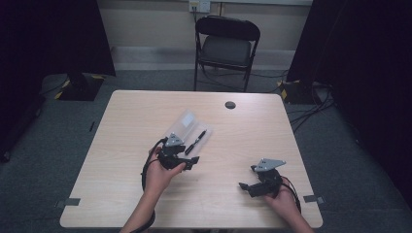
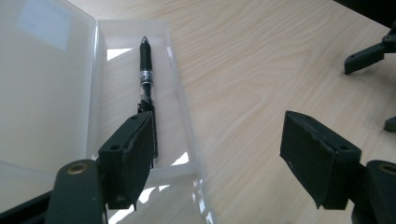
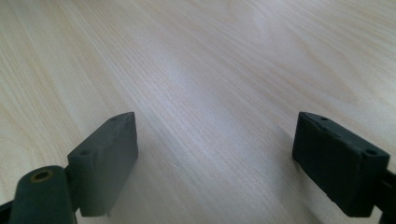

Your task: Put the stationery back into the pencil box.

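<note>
pen [image 2: 146, 77], black and slim, inside clear case [image 2: 180, 100].

Black left gripper [image 1: 190, 162] and right gripper [image 1: 247, 185], grey plates, trailing cables

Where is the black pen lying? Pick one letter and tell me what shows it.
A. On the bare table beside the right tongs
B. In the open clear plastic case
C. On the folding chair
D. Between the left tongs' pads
B: the black pen lies inside the tray of the open clear plastic case, with the left tongs open and holding nothing.
</note>
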The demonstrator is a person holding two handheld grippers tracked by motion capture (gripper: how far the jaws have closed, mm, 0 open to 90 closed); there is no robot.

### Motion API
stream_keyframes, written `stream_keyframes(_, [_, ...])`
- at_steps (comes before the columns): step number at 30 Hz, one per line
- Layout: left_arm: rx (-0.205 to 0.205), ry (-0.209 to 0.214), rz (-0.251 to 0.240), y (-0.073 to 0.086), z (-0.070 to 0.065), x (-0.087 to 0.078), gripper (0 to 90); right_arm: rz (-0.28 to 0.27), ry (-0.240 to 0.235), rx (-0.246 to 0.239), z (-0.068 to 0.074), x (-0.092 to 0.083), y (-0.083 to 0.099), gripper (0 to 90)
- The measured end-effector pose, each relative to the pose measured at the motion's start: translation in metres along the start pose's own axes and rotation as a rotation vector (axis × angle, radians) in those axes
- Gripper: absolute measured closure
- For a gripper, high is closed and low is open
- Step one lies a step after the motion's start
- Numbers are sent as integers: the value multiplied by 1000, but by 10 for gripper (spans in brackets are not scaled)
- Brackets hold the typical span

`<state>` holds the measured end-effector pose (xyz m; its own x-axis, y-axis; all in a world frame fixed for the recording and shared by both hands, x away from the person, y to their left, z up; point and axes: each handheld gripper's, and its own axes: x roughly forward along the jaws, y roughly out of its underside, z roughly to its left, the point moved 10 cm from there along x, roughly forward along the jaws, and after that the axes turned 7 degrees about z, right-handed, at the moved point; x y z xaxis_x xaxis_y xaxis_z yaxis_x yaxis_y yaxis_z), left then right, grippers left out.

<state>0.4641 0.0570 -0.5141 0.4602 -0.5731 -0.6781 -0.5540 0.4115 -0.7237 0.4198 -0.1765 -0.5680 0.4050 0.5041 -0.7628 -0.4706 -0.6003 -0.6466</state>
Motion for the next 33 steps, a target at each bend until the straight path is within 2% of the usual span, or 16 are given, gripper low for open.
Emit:
stream_keyframes(7, [18,14,-6,4,-6,-7,255,0,0,0,0,0,0,135])
stream_keyframes(11, [34,15,4,13,-11,-12,252,0,1,2,0,0,0,135])
stream_keyframes(16, [30,31,-2,20,-16,-17,251,0,1,3,0,0,0,135])
stream_keyframes(33, [15,22,6,47,-12,-34,251,1,3,5,0,0,0,135])
